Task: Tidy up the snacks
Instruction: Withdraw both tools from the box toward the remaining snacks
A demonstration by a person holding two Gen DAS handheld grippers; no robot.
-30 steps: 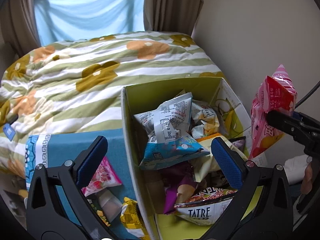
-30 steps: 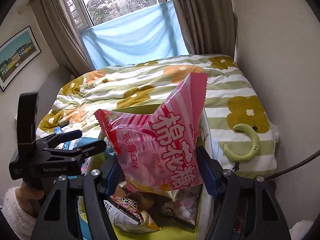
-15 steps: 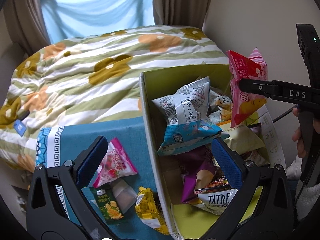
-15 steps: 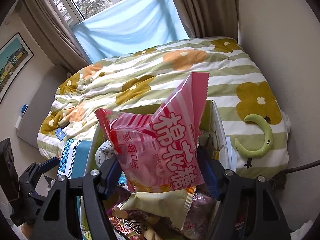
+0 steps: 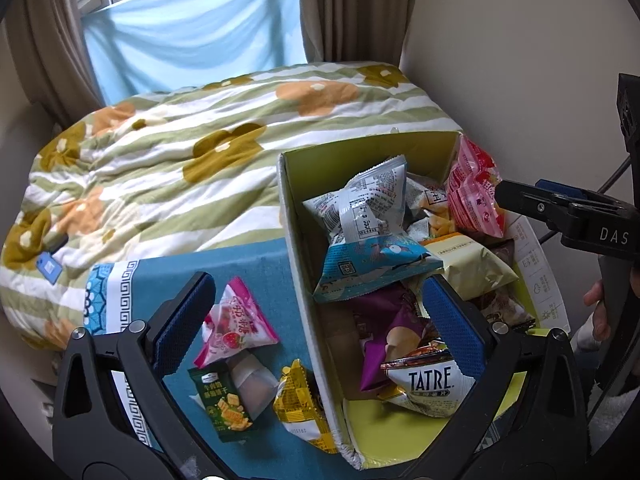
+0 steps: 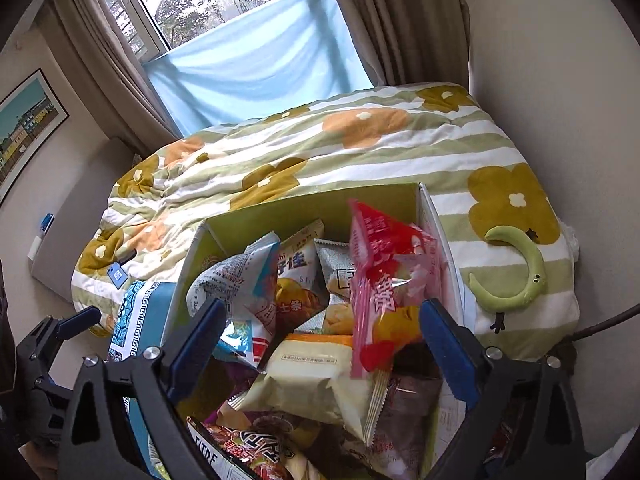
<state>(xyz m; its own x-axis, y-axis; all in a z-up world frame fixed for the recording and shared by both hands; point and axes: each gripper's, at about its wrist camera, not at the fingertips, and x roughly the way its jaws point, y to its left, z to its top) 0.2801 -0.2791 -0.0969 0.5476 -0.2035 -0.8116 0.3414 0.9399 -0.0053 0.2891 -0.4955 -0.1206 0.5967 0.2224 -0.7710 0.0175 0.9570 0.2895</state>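
Both grippers' fingers are spread, gripping nothing: right gripper (image 6: 320,344) jaws opening, pads clear of the pink marshmallow bag (image 6: 384,284), which stands loose at the far right corner of the cardboard box (image 5: 296,240), likely just dropped in w/ other snacks. Left gripper (image 5: 316,320) hovers over the box's left wall; small packets (image 5: 236,320) lie outside on the blue cloth (image 5: 168,272), prob. next to sort.

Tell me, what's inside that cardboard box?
The cardboard box holds heaped snack packets: a pink-red bag, a pale yellow packet, a TATRE bag. Whatever lies beneath them is covered.
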